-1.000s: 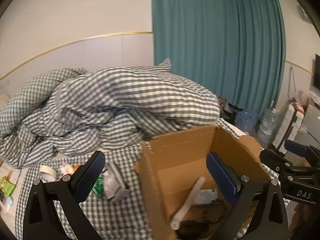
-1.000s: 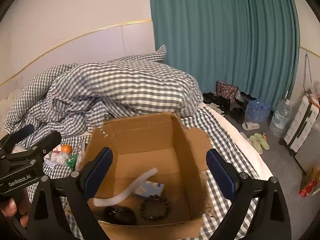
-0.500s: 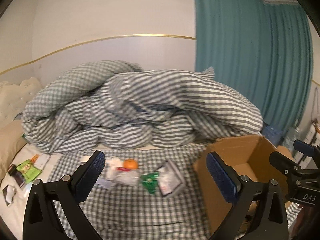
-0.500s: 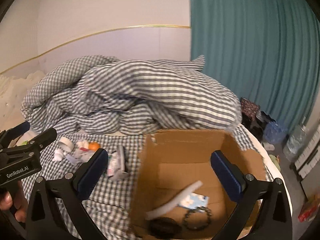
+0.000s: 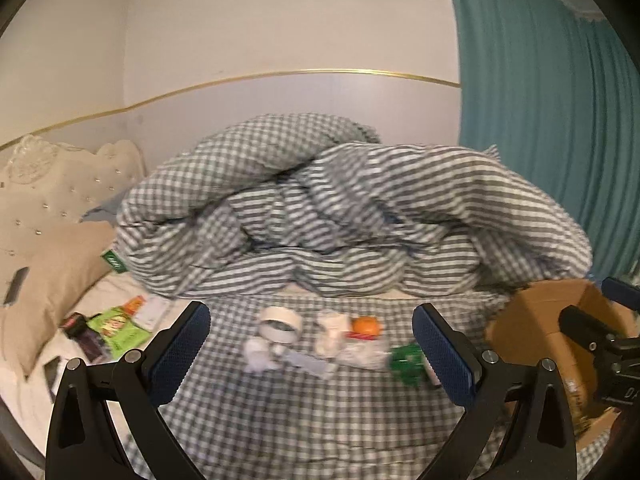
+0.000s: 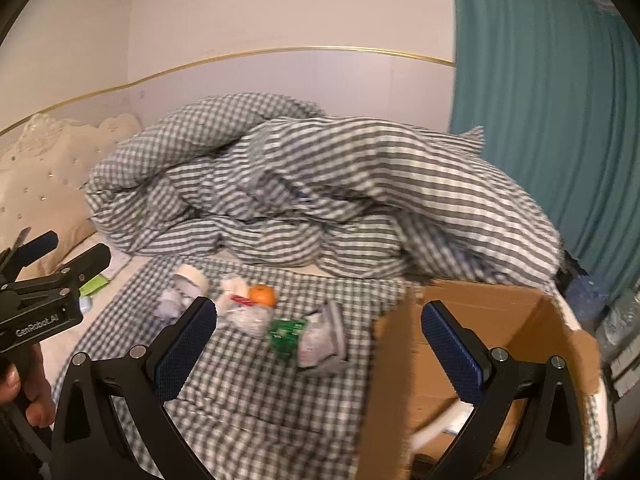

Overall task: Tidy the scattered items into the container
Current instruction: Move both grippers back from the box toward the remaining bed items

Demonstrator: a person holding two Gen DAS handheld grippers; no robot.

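This is a bedroom in a home. A bed with a cream tufted headboard (image 5: 48, 184) at far left carries a heaped grey-and-white gingham duvet (image 5: 340, 216), a matching checked sheet (image 5: 304, 412) in the near middle and a tan pillow (image 5: 52, 284), while a teal floor-length curtain (image 5: 552, 120) hangs at right beside a white wall with gold trim (image 5: 280, 78).

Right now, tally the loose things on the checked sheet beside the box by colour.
Orange: 1, the fruit
Green: 1, the packet
White or clear: about 5, blurred: tape roll, crumpled paper, wrapper, bag, pouch
Total: about 7
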